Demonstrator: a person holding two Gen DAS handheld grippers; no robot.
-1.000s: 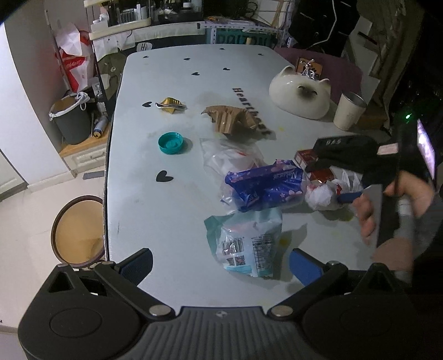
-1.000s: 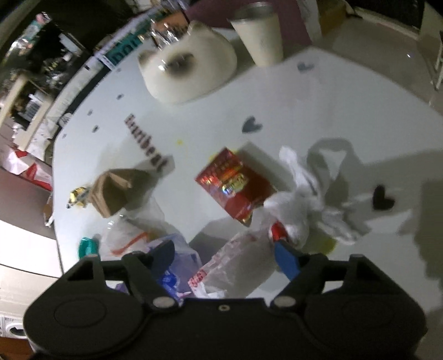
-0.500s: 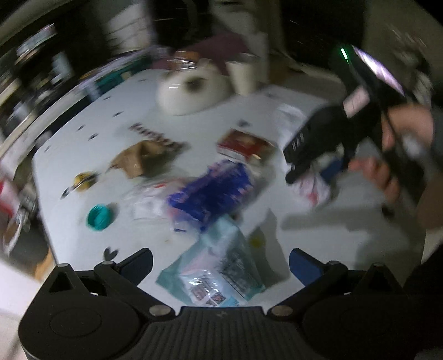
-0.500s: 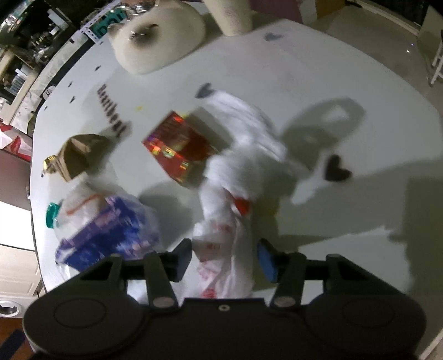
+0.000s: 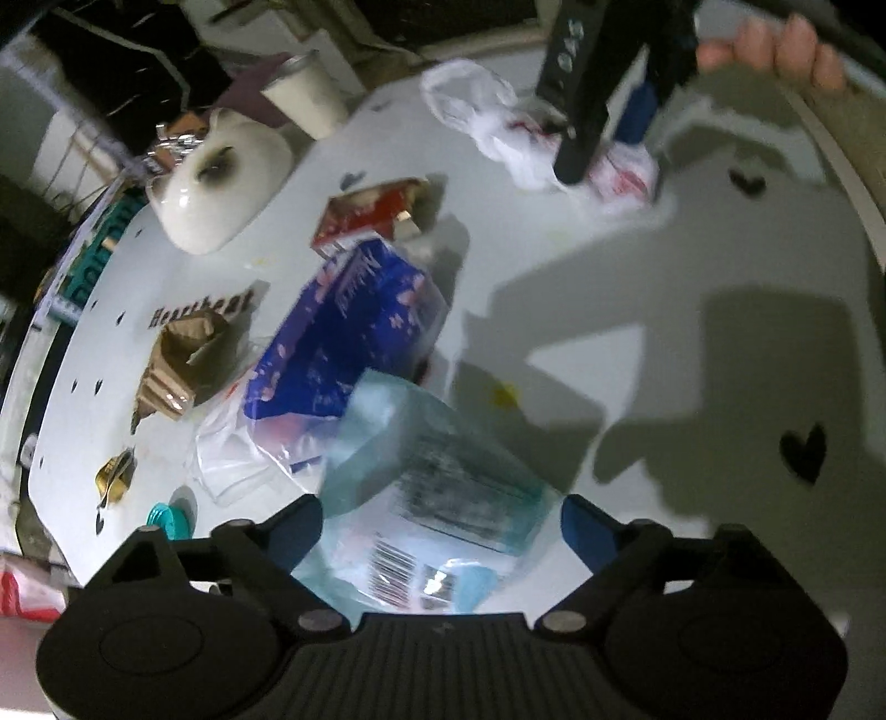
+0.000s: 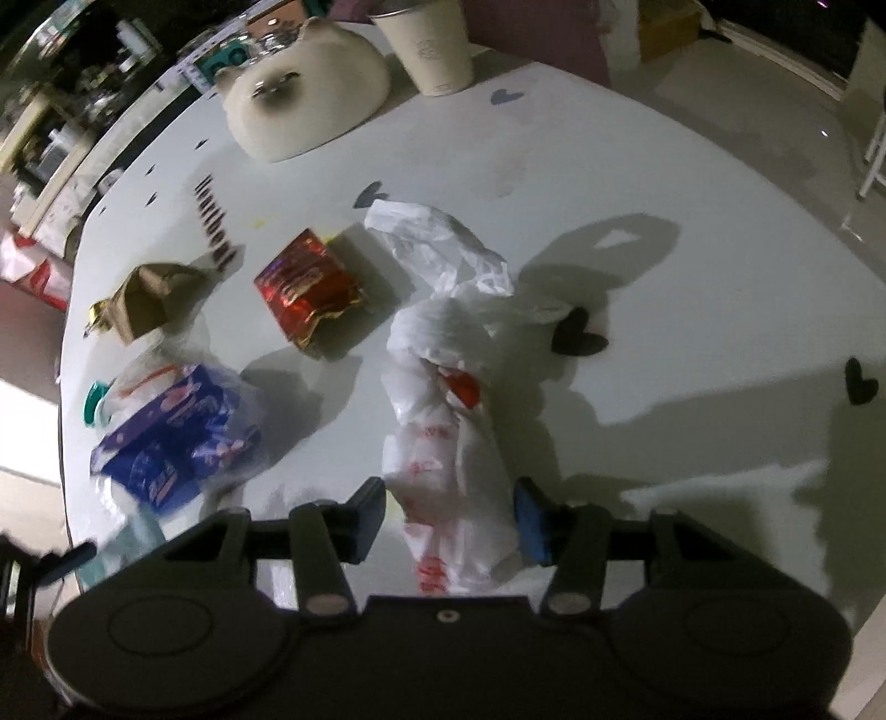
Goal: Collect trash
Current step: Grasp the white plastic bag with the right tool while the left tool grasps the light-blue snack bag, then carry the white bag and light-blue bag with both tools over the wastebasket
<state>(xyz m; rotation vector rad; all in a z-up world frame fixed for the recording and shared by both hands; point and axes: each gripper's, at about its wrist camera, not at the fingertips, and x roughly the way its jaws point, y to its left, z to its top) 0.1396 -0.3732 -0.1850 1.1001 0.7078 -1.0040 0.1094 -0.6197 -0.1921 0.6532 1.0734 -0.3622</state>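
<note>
A teal and clear snack packet (image 5: 440,498) lies on the white table (image 5: 692,288), between the pads of my left gripper (image 5: 440,534). Its jaws are closing and stand just at the packet's sides. My right gripper (image 6: 449,518) is shut on a crumpled white plastic bag (image 6: 448,354) with red print. The left wrist view shows that gripper (image 5: 603,155) at the far edge on the same bag (image 5: 498,133), a hand behind it. A red foil wrapper (image 6: 307,293), a blue tissue pack (image 5: 354,332) and a torn brown paper box (image 5: 183,354) lie around.
A gold wrapper (image 5: 113,479) and a teal cap (image 5: 166,518) lie near the table's left edge. A white cat-shaped bowl (image 6: 307,105) and a pale cup (image 6: 426,44) stand at the far side. Black heart stickers dot the table.
My left gripper rolled and sank over the teal packet, which now sits between its pads. My right gripper closed on the white bag and drew it away from the red wrapper.
</note>
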